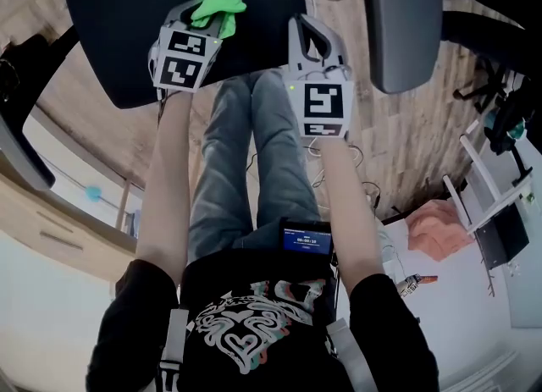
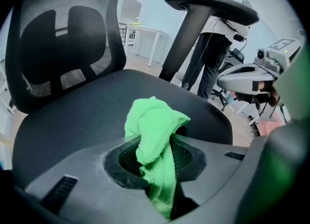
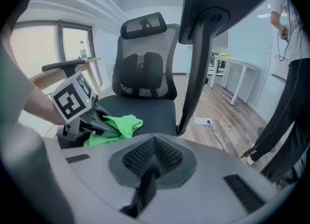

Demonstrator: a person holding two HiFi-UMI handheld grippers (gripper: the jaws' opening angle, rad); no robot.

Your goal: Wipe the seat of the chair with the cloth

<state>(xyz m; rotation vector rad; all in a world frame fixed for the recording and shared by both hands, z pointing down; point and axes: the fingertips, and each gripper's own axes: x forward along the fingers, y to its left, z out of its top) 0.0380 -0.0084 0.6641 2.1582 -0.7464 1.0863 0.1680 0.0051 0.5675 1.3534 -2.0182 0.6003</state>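
While left tool [image 1: 218,24] grips green cloth [image 2: 155,126] over seat [image 2: 87,112], right tool [image 1: 306,30] closed, empty, near armrest [image 1: 402,18].

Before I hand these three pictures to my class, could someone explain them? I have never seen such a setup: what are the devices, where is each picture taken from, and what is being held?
There is no robot here. A person holds a hand tool with a two-jaw claw in each hand. The head view comes from a camera on the person's head and looks down over the arms and legs. The other two views come from cameras riding on each tool, looking along its jaws. The left claw is shut on a green cloth, held over the black seat of an office chair. I cannot tell whether the cloth touches the seat. The right claw is shut and empty, near the chair's armrest. The marker cubes belong to the tools.
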